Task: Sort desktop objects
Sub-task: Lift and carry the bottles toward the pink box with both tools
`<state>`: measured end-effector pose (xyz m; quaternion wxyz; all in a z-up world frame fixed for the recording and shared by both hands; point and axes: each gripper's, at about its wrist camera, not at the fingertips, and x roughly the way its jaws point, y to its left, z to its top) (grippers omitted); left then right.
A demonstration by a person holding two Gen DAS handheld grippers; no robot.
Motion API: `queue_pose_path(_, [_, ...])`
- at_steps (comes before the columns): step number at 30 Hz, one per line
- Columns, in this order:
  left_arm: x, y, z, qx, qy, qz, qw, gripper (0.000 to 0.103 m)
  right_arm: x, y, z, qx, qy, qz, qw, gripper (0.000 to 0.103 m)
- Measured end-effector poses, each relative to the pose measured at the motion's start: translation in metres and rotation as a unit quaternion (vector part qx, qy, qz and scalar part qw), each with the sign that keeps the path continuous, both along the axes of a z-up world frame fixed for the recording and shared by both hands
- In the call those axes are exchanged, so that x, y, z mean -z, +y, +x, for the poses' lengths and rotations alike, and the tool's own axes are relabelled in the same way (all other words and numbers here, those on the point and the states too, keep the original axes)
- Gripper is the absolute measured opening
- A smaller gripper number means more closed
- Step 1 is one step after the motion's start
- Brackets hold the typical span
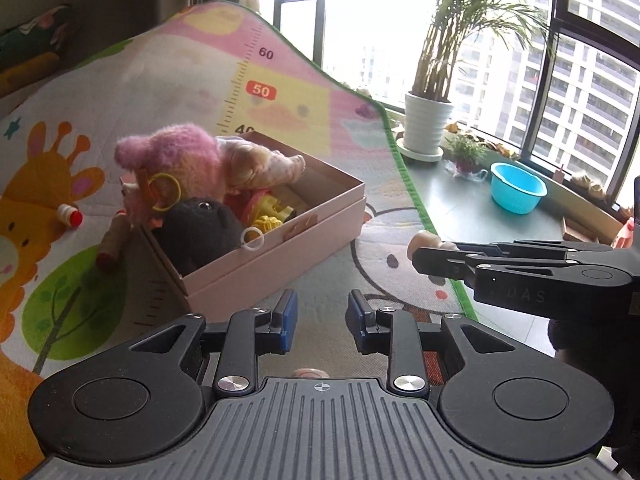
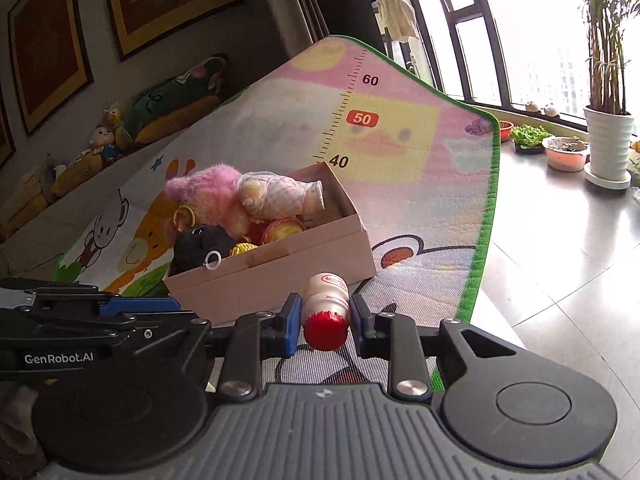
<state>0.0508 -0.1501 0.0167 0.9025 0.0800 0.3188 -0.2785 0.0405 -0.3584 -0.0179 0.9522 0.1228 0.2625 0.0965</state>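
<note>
Between the fingers of the right hand-held gripper (image 2: 325, 316), a small red-capped bottle (image 2: 326, 311) is pinched near the pink box (image 2: 280, 276); it should clear the rim before release. Left hand-held gripper (image 1: 322, 316) hangs spread, empty.

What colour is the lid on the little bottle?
Red: the small cream plastic bottle has a red cap, clearest in the right wrist view.

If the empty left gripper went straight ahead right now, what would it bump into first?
Probably just the play mat. The open left gripper points past the right end of the pink box, so it would likely miss it, though depth is hard to judge.
</note>
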Motion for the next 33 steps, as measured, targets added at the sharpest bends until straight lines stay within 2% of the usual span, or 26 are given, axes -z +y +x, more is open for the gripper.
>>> queue_pose_path(2, [0.008, 0.0, -0.005, 0.026, 0.008, 0.016, 0.9995, 0.05, 0.008, 0.003, -0.002, -0.001, 0.01, -0.003, 1.0, 0.025])
queue_pose_path(7, [0.026, 0.001, 0.001, 0.026, 0.038, 0.027, 0.9986, 0.05, 0.024, 0.011, -0.003, -0.005, 0.028, -0.003, 1.0, 0.025])
queue_pose_path(13, [0.047, 0.004, 0.004, 0.014, 0.055, 0.054, 0.997, 0.054, 0.023, 0.016, -0.004, -0.008, 0.021, -0.015, 1.0, 0.025])
queue_pose_path(18, [0.052, 0.01, 0.006, 0.007, 0.051, 0.054, 0.9972, 0.047, 0.026, 0.015, -0.003, -0.009, 0.024, -0.014, 1.0, 0.025])
queue_pose_path(20, [0.051, 0.011, 0.006, 0.008, 0.048, 0.053, 0.9974, 0.032, 0.028, 0.015, -0.003, -0.008, 0.027, -0.012, 1.0, 0.025])
queue_pose_path(21, [0.051, 0.011, 0.006, 0.009, 0.048, 0.053, 0.9974, 0.029, 0.028, 0.015, -0.004, -0.007, 0.028, -0.012, 1.0, 0.025])
queue_pose_path(27, [0.04, 0.008, 0.004, 0.017, 0.04, 0.043, 0.9981, 0.029, 0.022, 0.012, -0.003, -0.005, 0.019, -0.015, 1.0, 0.025])
queue_pose_path(33, [0.011, 0.003, 0.012, 0.018, 0.013, 0.018, 0.9996, 0.029, -0.001, 0.01, 0.001, -0.007, -0.012, -0.018, 1.0, 0.025])
